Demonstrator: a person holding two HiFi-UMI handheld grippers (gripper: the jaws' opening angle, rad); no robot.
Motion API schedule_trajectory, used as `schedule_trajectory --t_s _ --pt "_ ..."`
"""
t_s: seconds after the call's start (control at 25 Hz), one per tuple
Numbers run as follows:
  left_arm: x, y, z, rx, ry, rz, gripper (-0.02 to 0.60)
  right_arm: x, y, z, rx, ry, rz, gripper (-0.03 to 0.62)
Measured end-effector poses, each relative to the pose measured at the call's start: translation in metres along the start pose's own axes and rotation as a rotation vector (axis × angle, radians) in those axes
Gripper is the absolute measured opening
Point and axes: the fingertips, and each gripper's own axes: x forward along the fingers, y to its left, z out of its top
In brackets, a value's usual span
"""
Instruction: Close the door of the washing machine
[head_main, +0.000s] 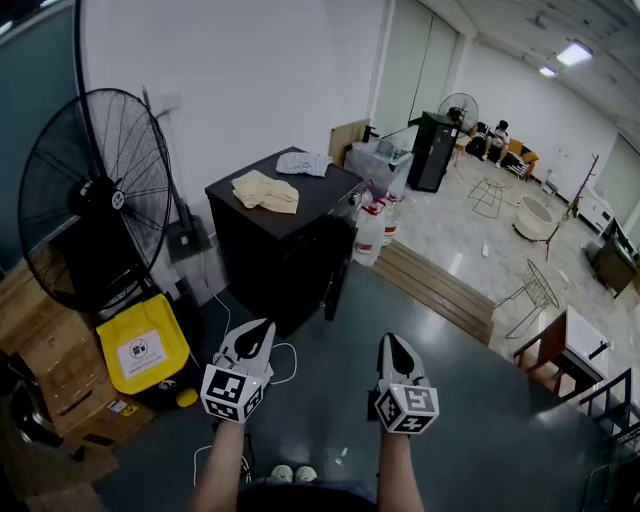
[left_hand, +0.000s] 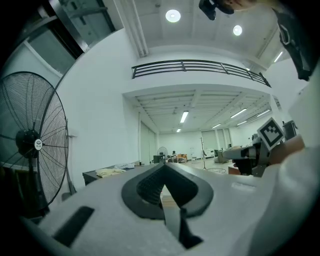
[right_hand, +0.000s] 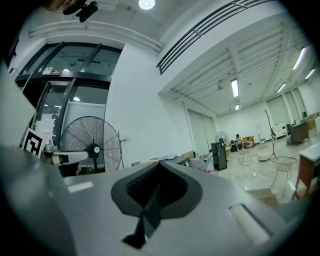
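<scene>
The washing machine (head_main: 285, 240) is a black box against the white wall, a few steps ahead of me. A dark door panel (head_main: 339, 268) stands out from its right front corner. On its top lie a yellow cloth (head_main: 266, 190) and a grey-white cloth (head_main: 303, 163). My left gripper (head_main: 259, 328) and right gripper (head_main: 391, 341) are held side by side over the dark floor, well short of the machine, both level. Each has its jaws together with nothing between them. In the left gripper view the left gripper (left_hand: 163, 165) points past the machine top (left_hand: 107, 173).
A large standing fan (head_main: 95, 200) is at the left, with a yellow bin (head_main: 143, 355) and cardboard boxes (head_main: 50, 350) below it. Bottles (head_main: 372, 232) and a wooden step (head_main: 440, 290) lie right of the machine. White cables run over the floor (head_main: 470, 400).
</scene>
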Motion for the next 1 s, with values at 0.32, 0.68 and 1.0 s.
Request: schedule_trajectory --t_s 0.32,0.68,1.0 --pt "0.005 -0.029 -0.022 0.007 0.067 -0.065 0.0 -0.003 0.007 -0.01 -0.018 0.031 0.028 0.011" --pt "0.003 -0.032 -0.032 0.012 0.09 -0.072 0.0 -0.001 0.003 -0.023 0.002 0.033 0.01 0.012" --pt "-0.007 -0.013 -0.033 -0.002 0.086 -0.027 0.0 0.01 0.016 -0.029 0.034 0.036 0.065 0.278"
